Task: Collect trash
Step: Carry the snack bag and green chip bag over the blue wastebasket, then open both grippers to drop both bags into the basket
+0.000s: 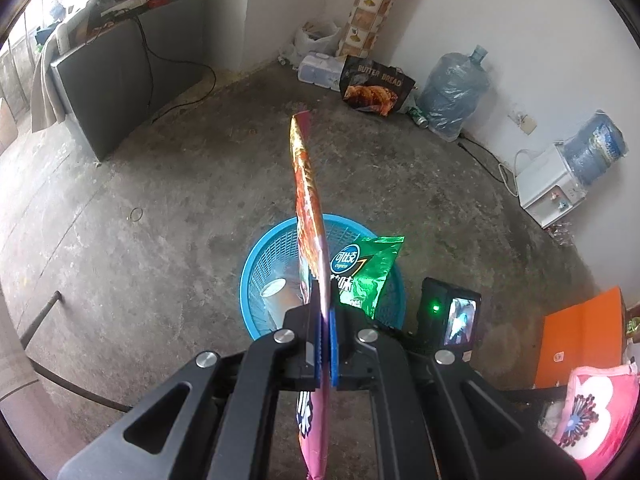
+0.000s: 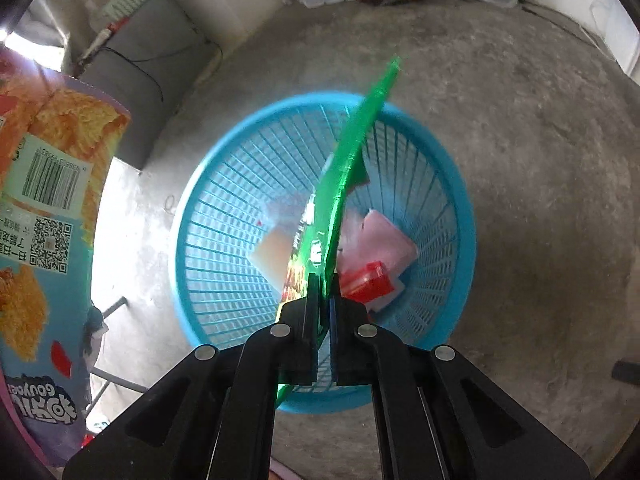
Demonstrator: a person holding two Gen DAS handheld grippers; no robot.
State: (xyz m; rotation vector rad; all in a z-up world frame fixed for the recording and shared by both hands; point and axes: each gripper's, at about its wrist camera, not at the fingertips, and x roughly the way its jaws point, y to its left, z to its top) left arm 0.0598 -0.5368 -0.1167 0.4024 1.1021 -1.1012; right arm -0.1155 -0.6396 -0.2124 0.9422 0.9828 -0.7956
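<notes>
A stained grey concrete floor (image 1: 192, 184) runs to white walls, where a dark cabinet (image 1: 116, 84) stands at the left with a black cable trailing from it. Along the far wall lie a black "BUTTER BREAD" bag (image 1: 376, 88), a clear plastic box (image 1: 320, 70) and a blue water jug wrapped in plastic (image 1: 454, 92); at the right wall a white water dispenser (image 1: 550, 188) carries another blue bottle. A blue slatted plastic basket (image 2: 224, 240) sits on the floor in mid-room. Inside it are a paper cup (image 1: 276, 292), a pale pink wrapper (image 2: 384, 240) and a small red carton (image 2: 366, 284). The left hand-held gripper (image 1: 325, 320) points steeply down, its 2 jaws pressed together on a pink and orange snack bag (image 1: 308, 200) seen edge-on, held near the basket's near left rim. The right hand-held gripper (image 2: 325, 292) also points steeply down, directly above the basket's opening, pinching a green chip bag (image 2: 356, 140) whose lower part hangs inside the rim. In the right wrist view the snack bag's back, with barcode and QR code, fills the left edge.
</notes>
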